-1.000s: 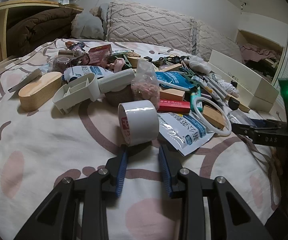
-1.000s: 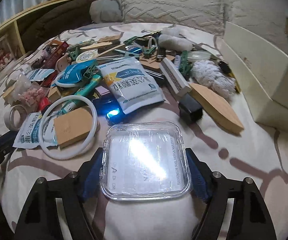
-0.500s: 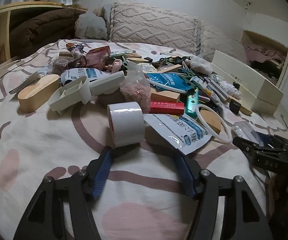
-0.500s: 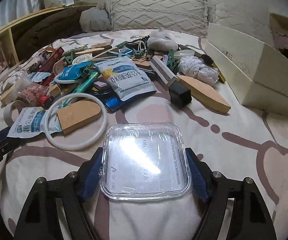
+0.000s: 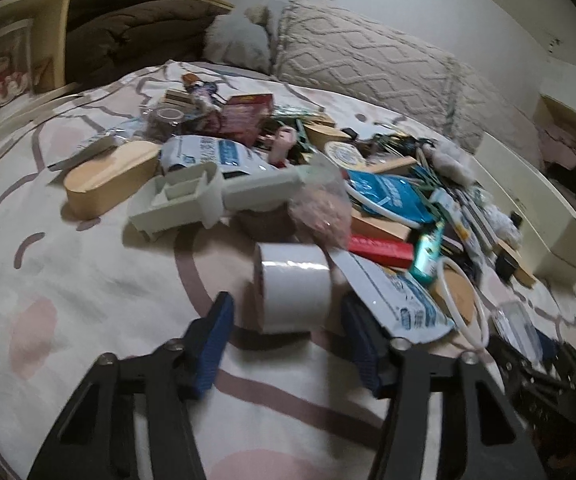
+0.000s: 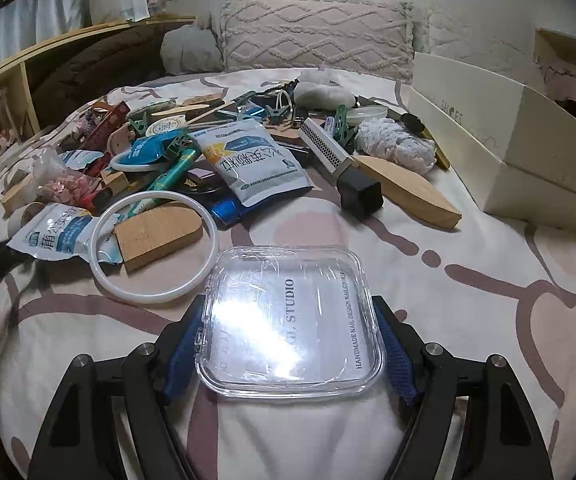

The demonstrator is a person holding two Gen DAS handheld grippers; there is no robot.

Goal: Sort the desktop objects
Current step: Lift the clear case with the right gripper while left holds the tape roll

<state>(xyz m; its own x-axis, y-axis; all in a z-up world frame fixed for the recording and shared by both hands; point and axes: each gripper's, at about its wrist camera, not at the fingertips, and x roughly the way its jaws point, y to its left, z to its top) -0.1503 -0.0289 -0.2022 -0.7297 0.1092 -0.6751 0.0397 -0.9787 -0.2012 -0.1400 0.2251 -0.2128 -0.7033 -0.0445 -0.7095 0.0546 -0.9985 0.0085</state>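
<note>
**Tape between closing jaws, clear case held**

Tape [image 5: 292, 286], a white roll lying on its side on the patterned bedspread [image 5: 87, 280], sits between the blue pads of the left gripper [image 5: 288, 320]. The jaws are closing, yet gaps show on both sides of the roll, so neither pad presses it. Just right of the roll lies a white-and-blue pouch [image 5: 398, 302], partly under the right pad's tip. Behind the roll is the heap of desktop items: a grey tray [image 5: 175, 204], a wooden box [image 5: 111, 178], a red box [image 5: 380, 249].

The right gripper [image 6: 288, 344] is clamped on a clear case [image 6: 288, 320], its pads pressing the case's left and right edges. Ahead of it lie a white ring [image 6: 153, 248] around a wooden block [image 6: 157, 234], and a cream carton [image 6: 520, 152] at the right.
</note>
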